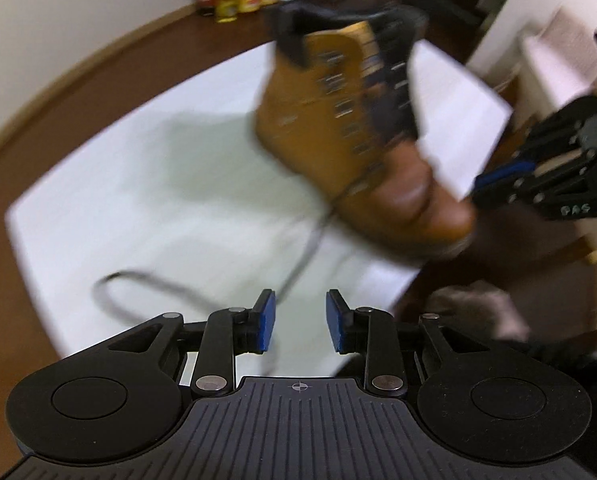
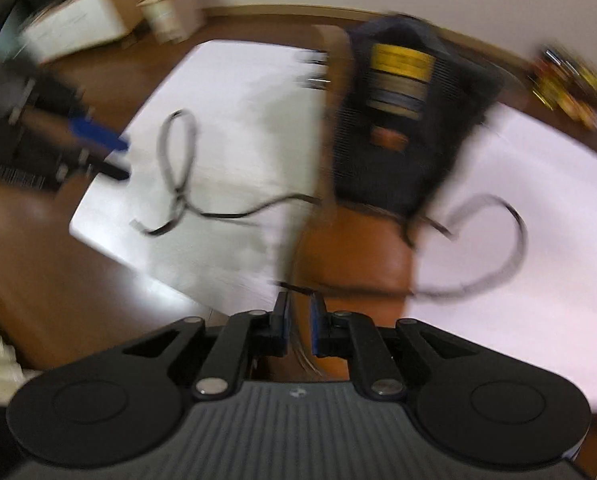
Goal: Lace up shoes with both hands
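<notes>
Tan boot point(image 1: 350, 128) ahead of my left gripper point(image 1: 300, 320) | jaws apart, empty, tilted down | right gripper point(image 2: 299, 324) narrowly parted above toe

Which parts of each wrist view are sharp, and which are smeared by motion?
Left wrist view: the left gripper is sharp; the boot and lace are smeared. Right wrist view: the right gripper is sharp; the boot and white mat streak more heavily.

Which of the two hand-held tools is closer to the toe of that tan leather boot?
Right. The right tool hovers just over the tan leather boot toe; the left tool hangs off to the side above the white mat.
</notes>
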Tool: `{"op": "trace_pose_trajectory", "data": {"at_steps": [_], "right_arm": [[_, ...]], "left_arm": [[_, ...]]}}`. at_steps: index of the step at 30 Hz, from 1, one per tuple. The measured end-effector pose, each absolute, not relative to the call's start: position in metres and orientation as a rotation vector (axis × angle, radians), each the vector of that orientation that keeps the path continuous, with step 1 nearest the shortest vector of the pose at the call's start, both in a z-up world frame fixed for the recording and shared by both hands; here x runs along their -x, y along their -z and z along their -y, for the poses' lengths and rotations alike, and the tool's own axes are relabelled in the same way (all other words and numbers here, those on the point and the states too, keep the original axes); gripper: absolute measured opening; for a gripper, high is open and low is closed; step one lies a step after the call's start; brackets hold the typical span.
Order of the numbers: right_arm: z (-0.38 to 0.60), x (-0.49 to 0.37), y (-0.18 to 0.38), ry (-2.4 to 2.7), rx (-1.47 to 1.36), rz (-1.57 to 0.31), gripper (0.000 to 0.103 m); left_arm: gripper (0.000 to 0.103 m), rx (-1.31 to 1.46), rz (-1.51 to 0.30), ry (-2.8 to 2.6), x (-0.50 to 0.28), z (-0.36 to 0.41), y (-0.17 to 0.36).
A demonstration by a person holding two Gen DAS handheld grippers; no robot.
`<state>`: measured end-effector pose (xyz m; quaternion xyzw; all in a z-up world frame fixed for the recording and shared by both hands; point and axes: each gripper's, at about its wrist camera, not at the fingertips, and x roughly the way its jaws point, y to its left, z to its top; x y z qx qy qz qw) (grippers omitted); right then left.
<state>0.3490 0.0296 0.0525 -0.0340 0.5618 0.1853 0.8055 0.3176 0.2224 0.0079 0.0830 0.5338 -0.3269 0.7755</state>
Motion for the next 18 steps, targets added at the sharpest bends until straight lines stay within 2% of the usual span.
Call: {"op": "trace_pose_trajectory", "data": {"at_steps": [6, 12, 14, 15, 16, 18], "right_arm": [[0.031, -0.351, -0.049, -0.243, -0.143, -1.243, 0.016], [0.049, -0.347, -0.023, -0.201, -0.214, -1.277, 0.016], [0.054, -0.347, -0.015, -0.195, -0.226, -1.279, 0.016], [0.055, -0.347, -0.009, -0.194, -0.238, -1.285, 0.016], [0.057, -0.346, -0.002, -0.193, -0.250, -1.291, 0.016], [0.066, -0.345, 0.005, -0.175, -0.327, -1.293, 0.016]], "left_arm": [[0.030, -0.114, -1.160, 0.802, -0.311, -0.168, 0.008], [0.029, -0.283, -1.123, 0.862, -0.298, -0.130, 0.036], [0.023, -0.288, -1.129, 0.867, -0.298, -0.126, 0.040], [0.016, -0.295, -1.139, 0.875, -0.298, -0.123, 0.042], [0.003, -0.318, -1.143, 0.880, -0.297, -0.121, 0.042], [0.003, -0.377, -1.139, 0.881, -0.294, -0.116, 0.041]]}}
